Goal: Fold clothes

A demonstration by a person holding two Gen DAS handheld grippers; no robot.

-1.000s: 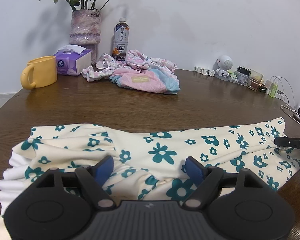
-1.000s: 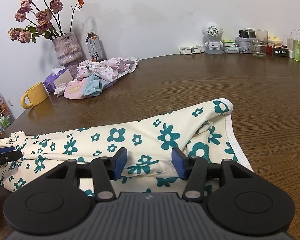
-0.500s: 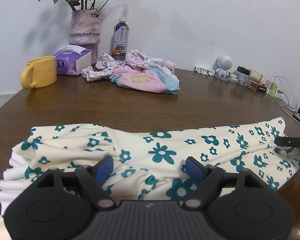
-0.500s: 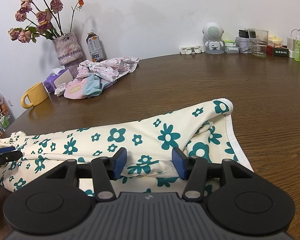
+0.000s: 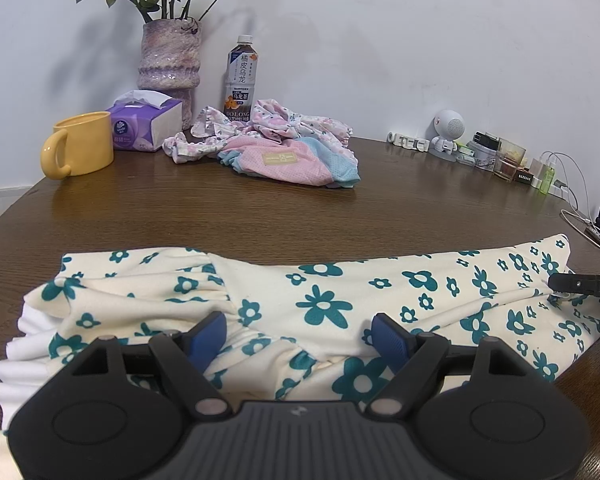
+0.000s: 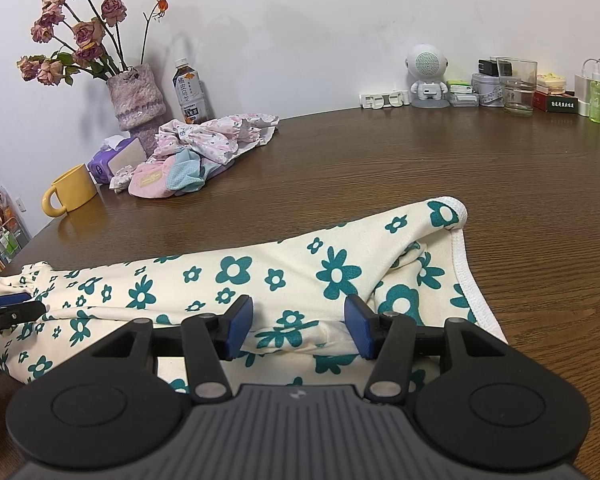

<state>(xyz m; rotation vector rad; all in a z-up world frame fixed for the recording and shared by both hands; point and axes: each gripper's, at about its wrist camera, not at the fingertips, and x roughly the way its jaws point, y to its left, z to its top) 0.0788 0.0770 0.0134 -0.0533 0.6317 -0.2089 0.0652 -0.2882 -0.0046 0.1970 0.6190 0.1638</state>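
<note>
One cream garment (image 5: 324, 296) with teal flowers lies along the near edge of a brown wooden table (image 5: 340, 220) against a white wall; behind it sit one yellow mug (image 5: 80, 150), one tissue box (image 5: 148, 124), one vase (image 5: 170, 60), one bottle (image 5: 240, 76). The left gripper (image 5: 300, 330) stands spread over its gathered ruffle

From the right wrist, one right gripper (image 6: 299, 320) is likewise apart above the garment's (image 6: 300, 268) white-hemmed end, well in front of the vase (image 6: 136, 96)

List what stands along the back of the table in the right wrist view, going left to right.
Yellow mug → purple tissue pack → vase of dried roses → tea bottle → white robot-shaped speaker → clear glass → green spray bottle.
</note>
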